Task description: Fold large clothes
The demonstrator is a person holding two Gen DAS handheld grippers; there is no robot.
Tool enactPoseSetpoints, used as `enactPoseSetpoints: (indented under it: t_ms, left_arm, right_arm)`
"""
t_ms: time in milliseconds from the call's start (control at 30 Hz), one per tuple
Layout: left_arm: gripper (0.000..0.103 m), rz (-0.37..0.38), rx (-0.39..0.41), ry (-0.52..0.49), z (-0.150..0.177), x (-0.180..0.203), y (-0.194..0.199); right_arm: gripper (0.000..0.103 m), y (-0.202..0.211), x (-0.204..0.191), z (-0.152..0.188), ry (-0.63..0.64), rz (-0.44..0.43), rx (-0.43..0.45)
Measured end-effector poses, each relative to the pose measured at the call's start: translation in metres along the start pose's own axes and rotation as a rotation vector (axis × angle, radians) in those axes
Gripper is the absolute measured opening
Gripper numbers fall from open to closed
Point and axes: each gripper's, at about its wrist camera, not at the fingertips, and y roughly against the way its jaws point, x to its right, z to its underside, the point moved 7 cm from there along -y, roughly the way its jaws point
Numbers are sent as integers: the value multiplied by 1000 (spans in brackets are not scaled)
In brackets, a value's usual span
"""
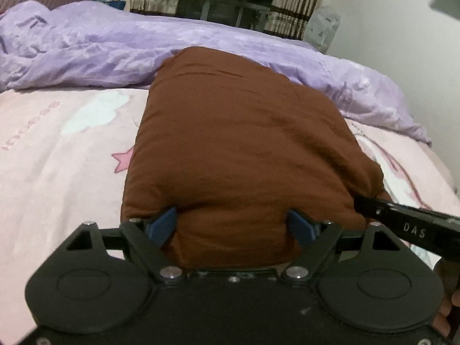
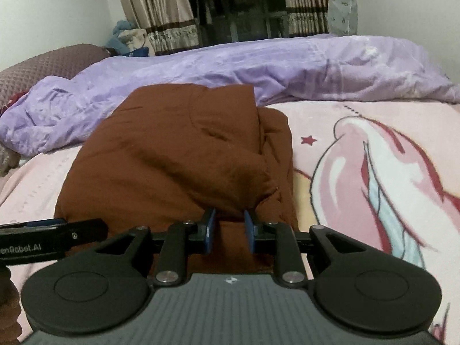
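Observation:
A folded brown garment (image 1: 238, 143) lies on the bed, long side running away from me. My left gripper (image 1: 231, 218) stands wide at the garment's near edge, and the thick fold bulges between its blue pads (image 1: 162, 225), which press into the cloth. In the right wrist view the same brown garment (image 2: 178, 155) shows a looser flap on its right side. My right gripper (image 2: 229, 218) is shut narrowly on a pinch of that near right edge. Each view catches the other gripper's black finger at its side.
The bed has a pink cartoon-print sheet (image 2: 373, 172). A crumpled lilac duvet (image 1: 115, 46) lies across the far side, with a dark pillow (image 2: 49, 63) at the far left. Curtains and a dark window (image 2: 238, 8) stand behind the bed.

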Motion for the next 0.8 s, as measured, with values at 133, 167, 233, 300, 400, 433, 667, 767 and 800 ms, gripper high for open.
enactPoseSetpoints:
  t_ms: [133, 167, 233, 300, 400, 433, 667, 767, 800]
  left_arm:
    - [87, -7, 5, -5, 0, -1, 1]
    - [87, -8, 5, -6, -1, -1, 3]
    - [85, -17, 5, -7, -2, 2, 6]
    - [85, -25, 18, -9, -10, 4, 15]
    - [84, -23, 67, -14, -31, 4, 26]
    - [84, -26, 80, -18, -38, 3, 28]
    - [84, -77, 23, -13, -64, -12, -9]
    - [90, -88, 0, -12, -54, -16, -26]
    - [91, -93, 7, -19, -51, -17, -25]
  right_arm:
    - [26, 2, -1, 0, 3, 0, 7]
    - [26, 3, -1, 0, 3, -1, 6]
    - [26, 3, -1, 0, 2, -1, 6]
    - [26, 9, -3, -5, -4, -8, 17]
    - [26, 19, -8, -22, 12, -13, 68]
    - [26, 21, -11, -28, 15, -16, 81]
    - [26, -10, -14, -50, 18, 3, 67]
    - [26, -25, -12, -46, 24, 18, 30]
    - [26, -29, -12, -42, 27, 19, 23]
